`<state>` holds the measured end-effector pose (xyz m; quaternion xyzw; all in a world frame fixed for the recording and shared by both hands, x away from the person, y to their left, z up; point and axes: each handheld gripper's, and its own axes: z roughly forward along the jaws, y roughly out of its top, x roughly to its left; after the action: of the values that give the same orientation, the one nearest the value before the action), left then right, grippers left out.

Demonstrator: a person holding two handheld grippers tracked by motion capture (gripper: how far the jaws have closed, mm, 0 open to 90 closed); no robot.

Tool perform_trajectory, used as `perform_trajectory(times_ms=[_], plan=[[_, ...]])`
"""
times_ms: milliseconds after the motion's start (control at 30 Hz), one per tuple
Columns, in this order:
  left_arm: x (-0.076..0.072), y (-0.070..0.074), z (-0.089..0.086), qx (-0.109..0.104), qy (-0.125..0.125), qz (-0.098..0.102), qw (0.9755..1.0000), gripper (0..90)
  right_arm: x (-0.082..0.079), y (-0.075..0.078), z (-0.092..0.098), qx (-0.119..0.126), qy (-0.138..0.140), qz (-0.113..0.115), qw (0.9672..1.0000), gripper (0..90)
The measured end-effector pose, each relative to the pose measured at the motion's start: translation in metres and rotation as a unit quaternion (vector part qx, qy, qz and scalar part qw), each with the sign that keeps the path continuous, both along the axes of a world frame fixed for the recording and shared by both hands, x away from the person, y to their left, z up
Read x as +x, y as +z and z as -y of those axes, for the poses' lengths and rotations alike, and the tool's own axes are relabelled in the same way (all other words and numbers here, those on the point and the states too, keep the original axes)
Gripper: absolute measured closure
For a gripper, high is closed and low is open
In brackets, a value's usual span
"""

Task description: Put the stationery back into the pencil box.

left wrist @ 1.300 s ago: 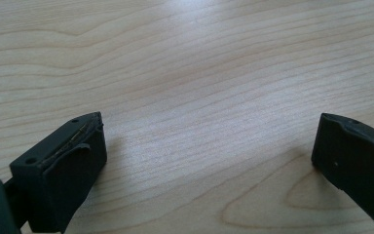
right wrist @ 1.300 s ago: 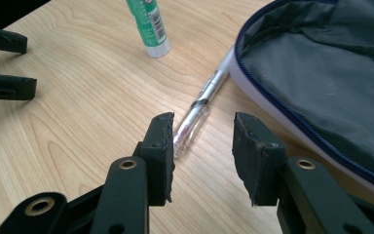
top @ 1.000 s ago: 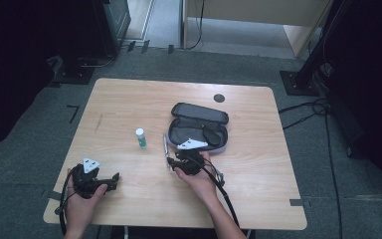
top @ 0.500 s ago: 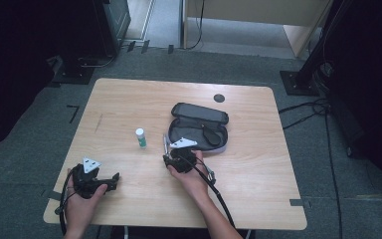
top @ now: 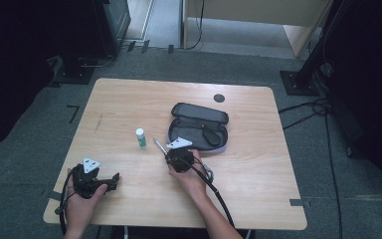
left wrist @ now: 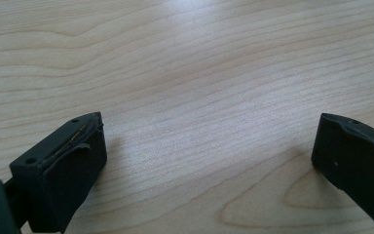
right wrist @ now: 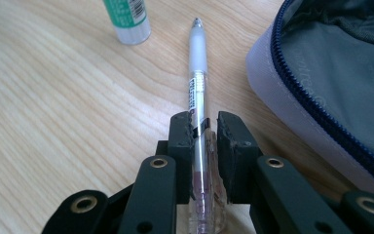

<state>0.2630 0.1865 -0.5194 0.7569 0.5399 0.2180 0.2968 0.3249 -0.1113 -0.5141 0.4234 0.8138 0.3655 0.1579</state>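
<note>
A wooden table [top: 129, 99] carries a glue stick [top: 140, 138], pen [right wrist: 197, 87] and open pencil case [top: 199, 127].

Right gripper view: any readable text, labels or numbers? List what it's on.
Pen, between the right gripper jaws: dark label strip along the clear barrel, print too small to read.
Glue stick: green and white label with barcode-like bars, no characters legible.
Pencil case: no print visible.
Table: none.
High view: nothing legible.
</note>
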Motion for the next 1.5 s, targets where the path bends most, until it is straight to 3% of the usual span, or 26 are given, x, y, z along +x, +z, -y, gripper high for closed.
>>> perform_trajectory(times_ms=[667,833,1033,1267,1500], plan=[[0.0,0.0,0.0,0.0,0.0,0.0,1.0,0.0,-0.032,0.006,0.035,-0.007,0.039,-0.006,0.9992,77.5],[0.0,0.0,0.0,0.0,0.0,0.0,1.0,0.0,-0.037,0.001,0.04,-0.008,0.044,-0.007,0.999,77.3],[0.0,0.0,0.0,0.0,0.0,0.0,1.0,0.0,-0.033,0.002,0.037,0.004,0.041,-0.009,0.9991,71.7],[0.0,0.0,0.0,0.0,0.0,0.0,1.0,0.0,-0.022,0.001,0.024,-0.004,0.032,-0.008,0.9994,72.1],[0.0,0.0,0.0,0.0,0.0,0.0,1.0,0.0,-0.016,-0.001,0.013,-0.01,0.023,0.009,0.9996,72.2]])
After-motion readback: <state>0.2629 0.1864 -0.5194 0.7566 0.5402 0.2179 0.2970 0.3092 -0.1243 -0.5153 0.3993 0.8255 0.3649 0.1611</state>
